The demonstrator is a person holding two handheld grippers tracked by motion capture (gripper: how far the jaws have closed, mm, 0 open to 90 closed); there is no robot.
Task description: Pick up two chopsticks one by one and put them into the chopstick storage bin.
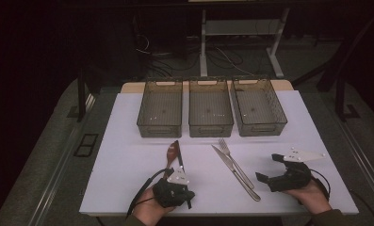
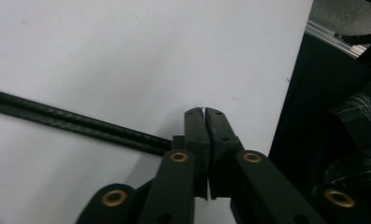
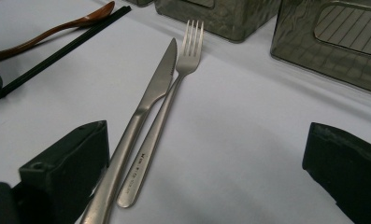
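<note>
left jaws: left gripper [image 2: 204, 111] pressed tip to tip, nothing seen between the pads
left contact: end of the black chopsticks [image 2: 71, 122] butts the outer side of one jaw; can't tell if it is pinched anywhere
left fix: judged no real hold; open, set one jaw each side of the pair, close across both sticks at once
left place: near desk [image 1: 128, 141] edge, hand under it; chopsticks run from it toward the bins, wooden spoon [image 1: 173, 153] just beside them and angled
left risk: spoon sits close, keep the jaws off it or it gets dragged along
right jaws: right gripper [image 3: 202, 140] wide apart, holding nothing
right target: knife [image 3: 150, 93] and fork [image 3: 174, 88] lie side by side, touching, handles toward the jaws; knife handle just beside one jaw
right fix: pick one piece, probably the knife; come in low at the handle and part it from the fork first
right risk: smooth, thin steel lying flat, likely to slip
goal: three clear bins [image 1: 158, 128] in a row at the far side, all empty; likely one kind per bin
</note>
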